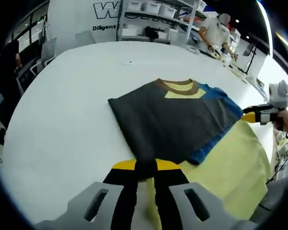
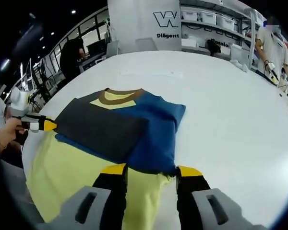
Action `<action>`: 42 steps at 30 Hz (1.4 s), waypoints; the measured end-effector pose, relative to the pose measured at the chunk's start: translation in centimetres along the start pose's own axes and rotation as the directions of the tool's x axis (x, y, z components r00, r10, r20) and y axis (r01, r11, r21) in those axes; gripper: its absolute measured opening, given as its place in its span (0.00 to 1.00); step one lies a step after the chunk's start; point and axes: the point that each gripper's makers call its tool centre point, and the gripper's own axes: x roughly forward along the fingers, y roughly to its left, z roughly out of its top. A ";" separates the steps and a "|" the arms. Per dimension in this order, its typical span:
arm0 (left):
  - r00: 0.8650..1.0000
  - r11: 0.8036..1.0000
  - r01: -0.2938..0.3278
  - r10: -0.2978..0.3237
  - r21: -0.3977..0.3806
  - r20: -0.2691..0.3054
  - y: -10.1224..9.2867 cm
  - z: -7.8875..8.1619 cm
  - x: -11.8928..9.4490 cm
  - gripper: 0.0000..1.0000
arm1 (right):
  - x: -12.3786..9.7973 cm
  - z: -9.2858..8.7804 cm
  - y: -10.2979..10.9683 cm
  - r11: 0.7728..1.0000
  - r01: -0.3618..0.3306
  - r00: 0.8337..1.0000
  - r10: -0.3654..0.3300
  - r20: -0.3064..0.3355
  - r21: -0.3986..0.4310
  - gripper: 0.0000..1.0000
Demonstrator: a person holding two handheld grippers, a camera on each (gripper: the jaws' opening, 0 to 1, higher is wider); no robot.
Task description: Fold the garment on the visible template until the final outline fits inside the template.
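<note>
A T-shirt lies on the white table [image 1: 77,110], with a brown collar [image 1: 178,85], a dark grey panel [image 1: 168,122] folded over a blue one [image 1: 221,103], and a pale yellow part [image 1: 230,167] spread flat. My left gripper [image 1: 145,168] is shut on the near edge of the grey panel. In the right gripper view it shows at the grey corner [image 2: 43,125]. My right gripper [image 2: 151,173] is open, its jaws wide apart at the blue panel's [image 2: 153,129] near edge, over yellow cloth [image 2: 72,177]. In the left gripper view it [image 1: 253,115] sits by the blue edge.
Bare white tabletop [image 2: 230,110] stretches around the shirt. A person [image 1: 216,31] works at a bench behind the table, another [image 2: 74,55] stands at the far left, and shelves with bins [image 2: 216,21] line the back wall.
</note>
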 end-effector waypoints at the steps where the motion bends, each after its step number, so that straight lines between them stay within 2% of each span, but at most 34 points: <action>1: 1.000 1.000 0.000 0.000 0.006 0.001 0.0 0.0 0.0 0.06 | 0.0 -0.1 0.0 1.000 0.004 1.000 -0.004 -0.007 -0.008 0.31; 4: 1.000 1.000 -0.004 0.004 0.019 -0.005 0.1 0.1 0.0 0.04 | 0.3 -0.4 -0.2 1.000 0.023 1.000 -0.023 -0.015 -0.017 0.26; 8: 1.000 1.000 -0.006 0.007 0.016 -0.009 0.4 0.1 0.1 0.03 | 0.3 -0.5 0.1 0.999 0.024 1.000 -0.025 -0.019 -0.022 0.13; 11: 1.000 0.999 -0.028 0.028 0.045 -0.011 1.0 0.2 -0.1 0.03 | 0.5 -0.4 0.5 0.999 0.027 1.000 -0.027 -0.015 -0.026 0.04; 15: 0.999 0.998 -0.038 0.039 0.054 -0.015 2.0 0.3 -0.2 0.03 | 0.7 0.1 1.4 1.000 0.010 1.000 -0.010 -0.003 -0.025 0.00; 20: 0.997 0.996 -0.074 0.075 0.042 -0.018 3.8 0.4 -0.4 0.03 | 1.1 0.6 2.7 0.998 -0.013 1.000 0.013 0.006 -0.055 0.00; 24: 0.998 0.997 -0.067 0.067 0.025 -0.020 4.0 0.3 -0.6 0.03 | 1.2 0.8 3.1 0.992 -0.002 1.000 0.002 -0.001 -0.125 0.00; 28: 0.997 0.997 -0.076 0.076 0.029 -0.016 4.3 0.2 -0.6 0.03 | 1.2 0.9 3.1 0.991 -0.003 1.000 0.004 0.007 -0.132 0.00; 33: 0.997 0.997 -0.071 0.071 0.021 -0.013 4.2 0.2 -0.7 0.03 | 1.0 0.5 3.0 0.983 -0.008 1.000 0.006 -0.012 -0.181 0.00; 34: 0.997 0.997 -0.071 0.072 0.019 -0.013 4.2 0.2 -0.7 0.03 | 1.0 0.5 3.1 0.984 -0.015 1.000 0.012 -0.017 -0.178 0.00; 35: 0.997 0.997 -0.072 0.073 0.013 -0.013 4.2 0.2 -0.7 0.04 | 0.8 0.2 3.3 0.991 -0.035 0.999 0.030 -0.038 -0.128 0.03; 36: 0.997 0.997 -0.073 0.073 0.013 -0.013 4.2 0.2 -0.7 0.04 | 0.8 0.3 3.2 0.994 -0.039 0.999 0.036 -0.030 -0.099 0.06; 38: 0.997 0.997 -0.074 0.074 0.017 -0.012 4.2 0.2 -0.8 0.06 | 0.4 1.2 3.4 0.996 -0.066 0.998 0.067 0.019 -0.054 0.13; 40: 0.998 0.997 -0.069 0.069 0.019 -0.011 4.1 0.2 -0.9 0.08 | -0.1 1.7 3.5 0.996 -0.086 0.996 0.085 0.032 0.001 0.16; 42: 0.998 0.998 -0.063 0.063 0.022 -0.004 4.1 0.2 -1.0 0.13 | -0.6 2.5 3.1 0.996 -0.085 0.994 0.084 0.063 0.013 0.19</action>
